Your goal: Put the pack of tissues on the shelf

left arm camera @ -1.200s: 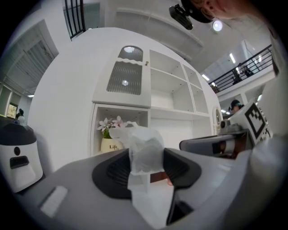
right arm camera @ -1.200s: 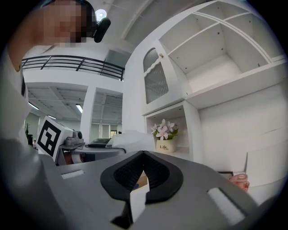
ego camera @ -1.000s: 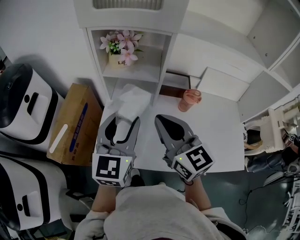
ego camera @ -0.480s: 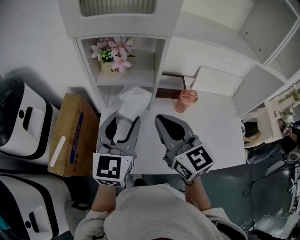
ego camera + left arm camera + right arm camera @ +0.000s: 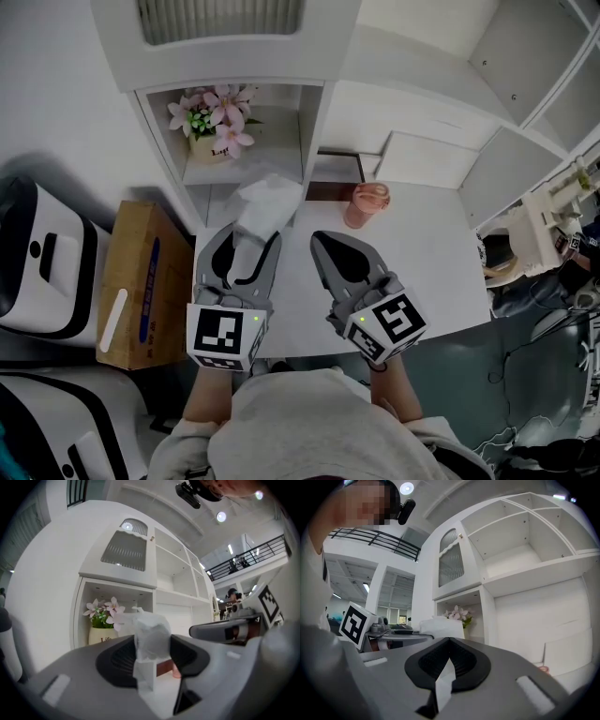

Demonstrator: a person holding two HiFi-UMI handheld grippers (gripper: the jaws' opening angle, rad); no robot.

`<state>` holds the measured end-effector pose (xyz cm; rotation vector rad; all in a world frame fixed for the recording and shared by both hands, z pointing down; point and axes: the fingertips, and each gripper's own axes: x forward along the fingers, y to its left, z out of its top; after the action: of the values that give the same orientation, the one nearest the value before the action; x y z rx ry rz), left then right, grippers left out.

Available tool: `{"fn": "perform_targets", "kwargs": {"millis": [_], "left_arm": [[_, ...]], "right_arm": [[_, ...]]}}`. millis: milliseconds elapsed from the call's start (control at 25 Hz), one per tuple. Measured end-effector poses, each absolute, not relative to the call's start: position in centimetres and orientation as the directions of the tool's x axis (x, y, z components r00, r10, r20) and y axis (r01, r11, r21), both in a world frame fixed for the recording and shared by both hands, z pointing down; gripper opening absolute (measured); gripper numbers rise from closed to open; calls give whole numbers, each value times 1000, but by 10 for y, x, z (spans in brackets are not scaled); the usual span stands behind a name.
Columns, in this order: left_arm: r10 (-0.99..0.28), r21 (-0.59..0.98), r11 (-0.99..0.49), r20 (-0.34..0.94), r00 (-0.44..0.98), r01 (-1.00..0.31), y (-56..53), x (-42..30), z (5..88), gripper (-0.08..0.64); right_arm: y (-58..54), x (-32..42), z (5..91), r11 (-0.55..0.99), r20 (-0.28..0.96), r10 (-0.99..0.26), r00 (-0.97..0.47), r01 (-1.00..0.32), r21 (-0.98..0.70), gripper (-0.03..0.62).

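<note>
A white counter [image 5: 422,253] meets a white shelf [image 5: 267,161] unit at 12 o'clock, where a pot of pink flowers [image 5: 211,139] sits in an open cubby. The left hand-held gripper [image 5: 251,234] is clamped on the pack of tissues [image 5: 267,202], held up in front of the shelf. At its 3 o'clock, the right hand-held gripper [image 5: 319,239] has its jaws together, empty. A pink cup [image 5: 364,203] stands at 1 o'clock.

text: "Lif" (cut off) | on: flower pot [image 5: 101,637] | cardboard box [image 5: 141,281] print: illegible
</note>
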<state>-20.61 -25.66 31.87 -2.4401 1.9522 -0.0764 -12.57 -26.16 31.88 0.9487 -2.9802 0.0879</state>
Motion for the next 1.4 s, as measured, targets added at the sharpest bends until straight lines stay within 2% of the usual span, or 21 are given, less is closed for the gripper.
{"fn": "perform_targets", "kwargs": {"millis": [840, 1400], "left_arm": [[-965, -24, -248, 95, 245, -968, -307, -224, 345, 199], [-971, -70, -216, 115, 208, -974, -341, -235, 359, 201]], "right_arm": [[-289, -125, 333, 761, 69, -643, -763, -646, -59, 2], [-295, -112, 342, 726, 102, -679, -727, -686, -56, 2]]}}
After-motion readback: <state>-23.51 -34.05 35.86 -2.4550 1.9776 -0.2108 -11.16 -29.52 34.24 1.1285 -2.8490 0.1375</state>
